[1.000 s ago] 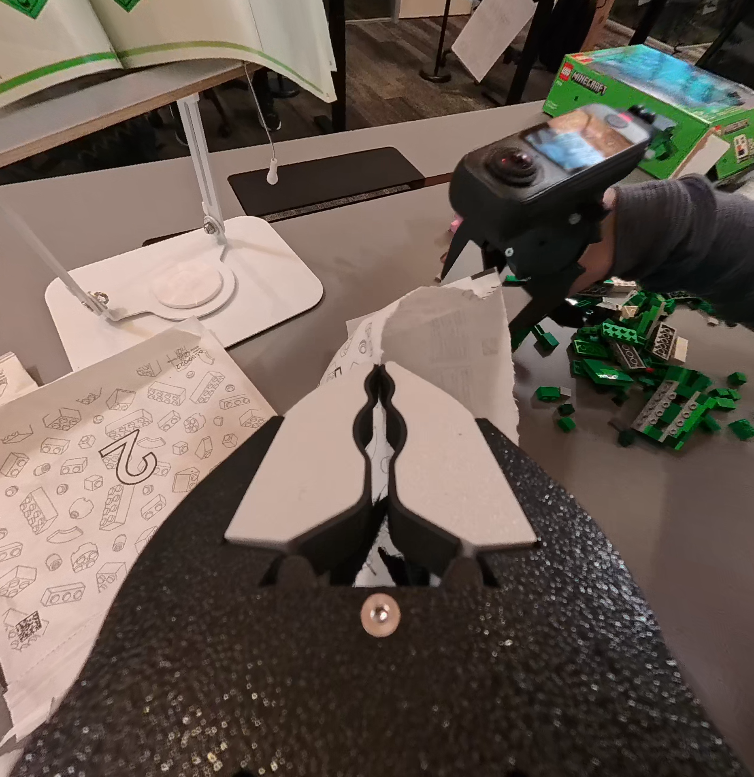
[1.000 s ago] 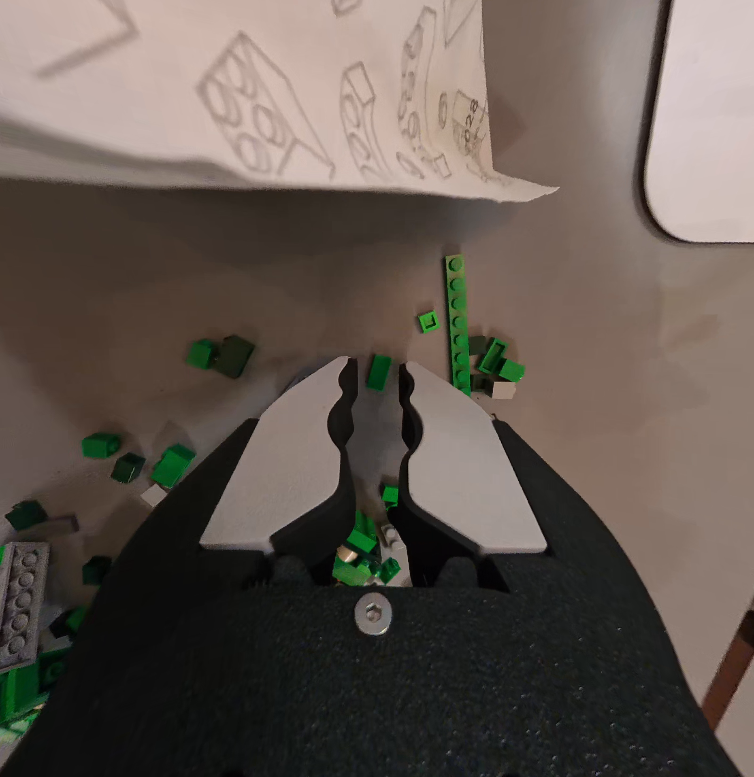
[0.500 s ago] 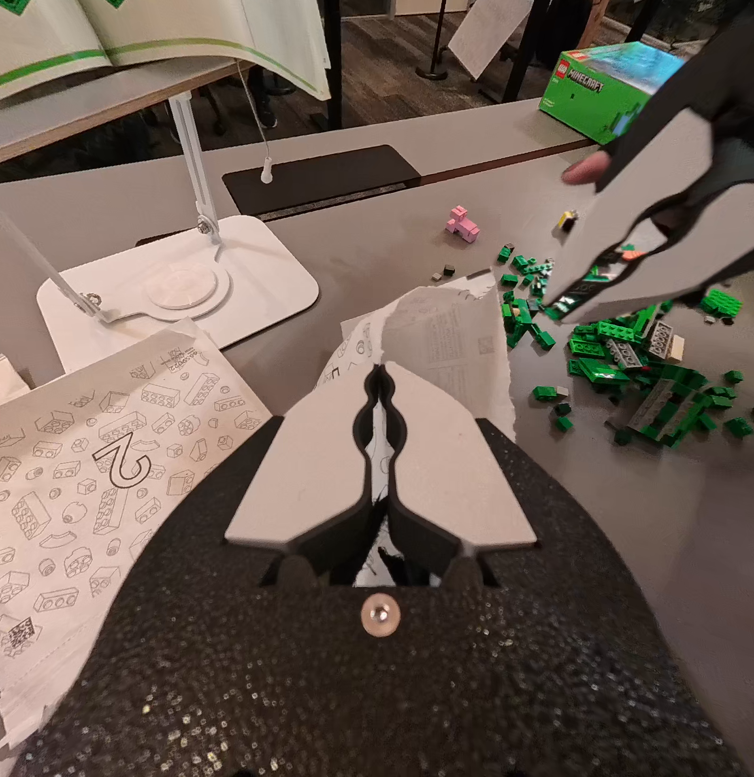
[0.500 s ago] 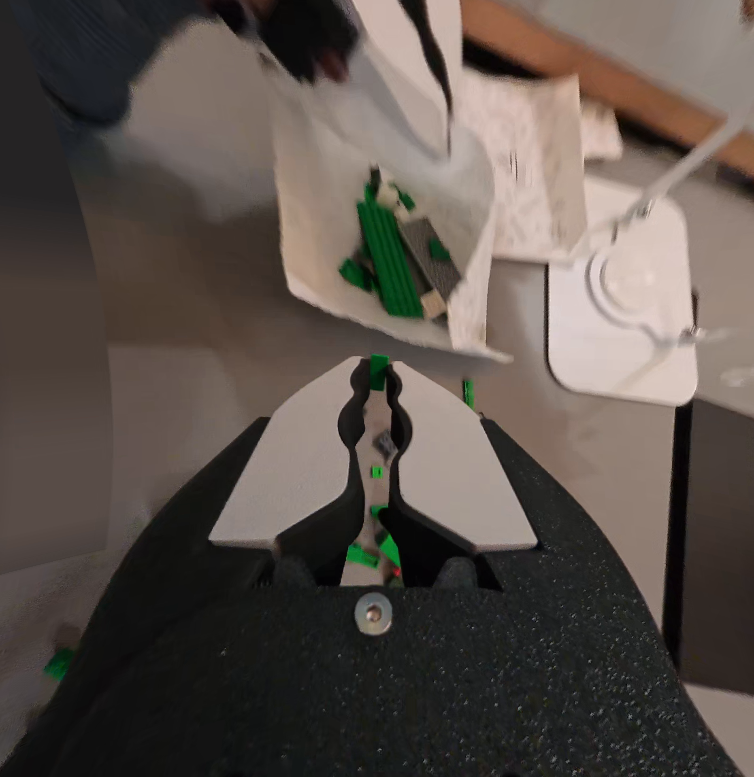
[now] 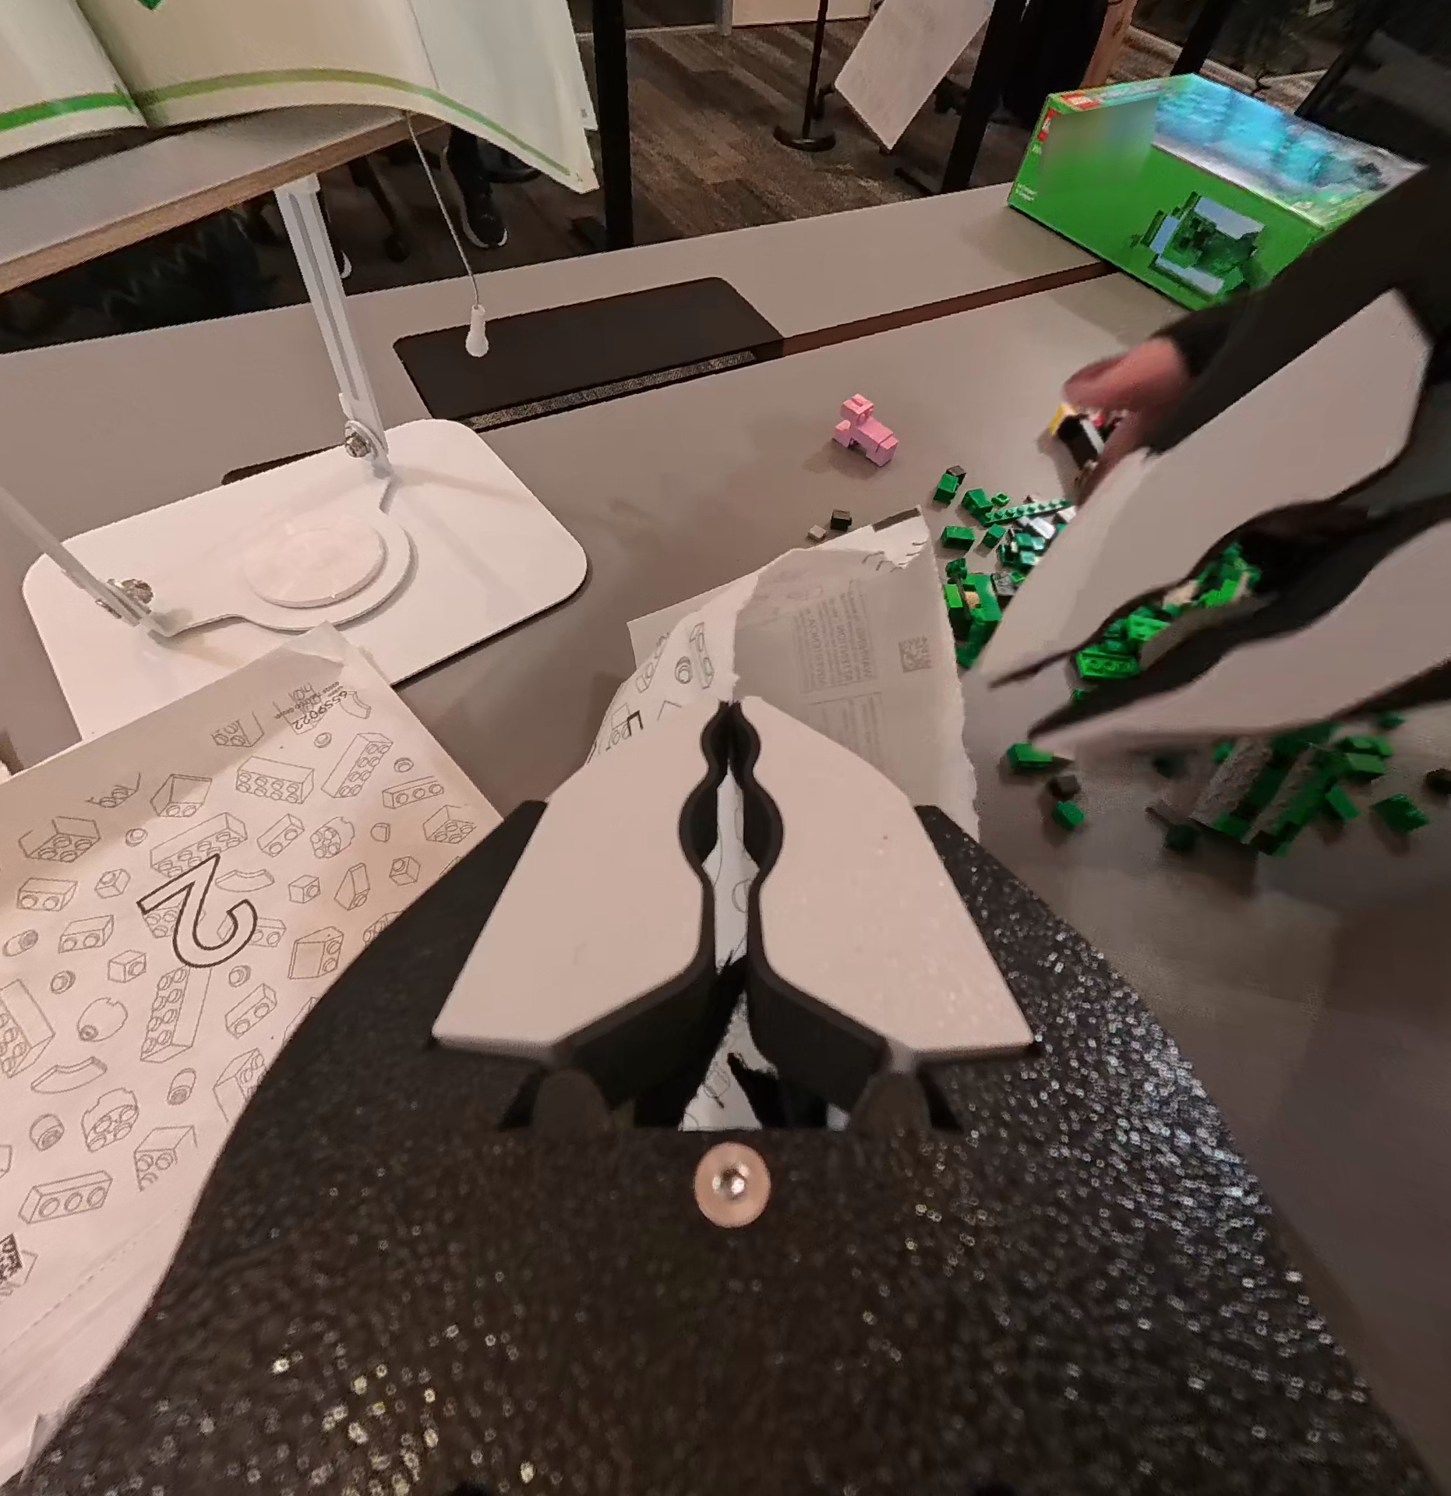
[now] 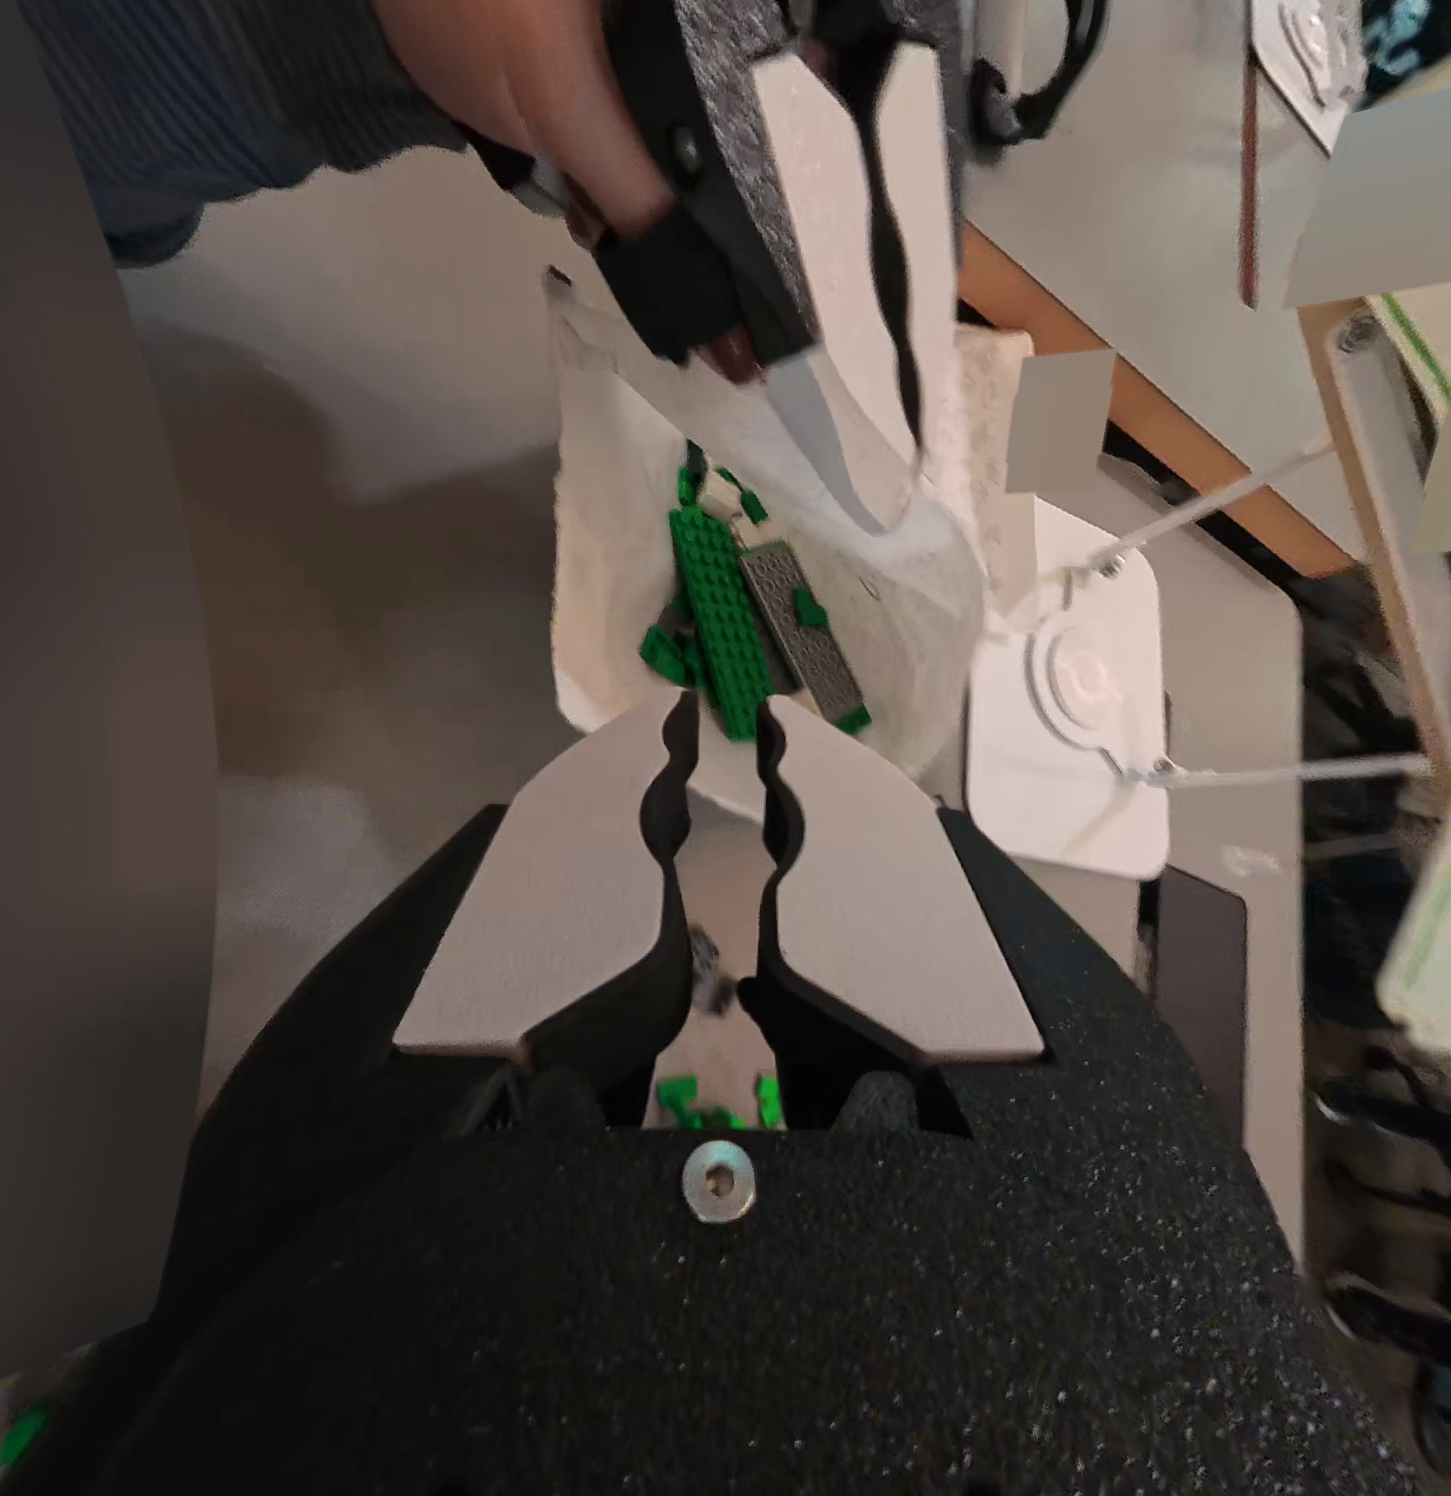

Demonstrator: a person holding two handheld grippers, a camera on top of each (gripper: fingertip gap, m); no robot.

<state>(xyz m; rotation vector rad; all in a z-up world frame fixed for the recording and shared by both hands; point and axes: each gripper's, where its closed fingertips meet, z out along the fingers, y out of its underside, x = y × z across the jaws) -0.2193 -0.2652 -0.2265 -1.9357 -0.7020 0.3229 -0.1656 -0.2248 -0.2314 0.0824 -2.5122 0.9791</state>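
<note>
Clenched on paper: left claw (image 5: 730,712), fingers pressed together over the ripped upper edge of a torn paper bag (image 5: 852,648), with the sheet pinched flat in the wavy slot. From the right wrist camera, shown just beside the white lamp base (image 6: 1062,809), with the bag's (image 6: 609,631) mouth turned toward that camera. Probably sagging open because gripped by one wall only, which leaves the other wall free to fall away. Cannot tell whether lifted clear of the table (image 5: 1192,1012) or resting on it. Gathered low inside: a long green plate (image 6: 722,615), a grey plate (image 6: 803,631) touching it, and a few small green bricks, likely settled there under their own weight.

Released: right claw (image 6: 722,704), fingers parted with a clear gap and nothing between them. Tips just short of the bag's mouth, in line with the green plate, perhaps angled so for a straight reach inside.

Elsewhere, placed from the lamp base (image 5: 479,526):
- Lying flat against its near edge, a second printed paper bag (image 5: 180,850).
- Well apart on its right, a loose heap of green and grey bricks (image 5: 1289,777), spread out as if tipped there, below the right claw (image 5: 1018,708).
- Between the base and that heap, farther back, a small pink figure (image 5: 864,429).
- Beyond the heap, a green box (image 5: 1192,202).
</note>
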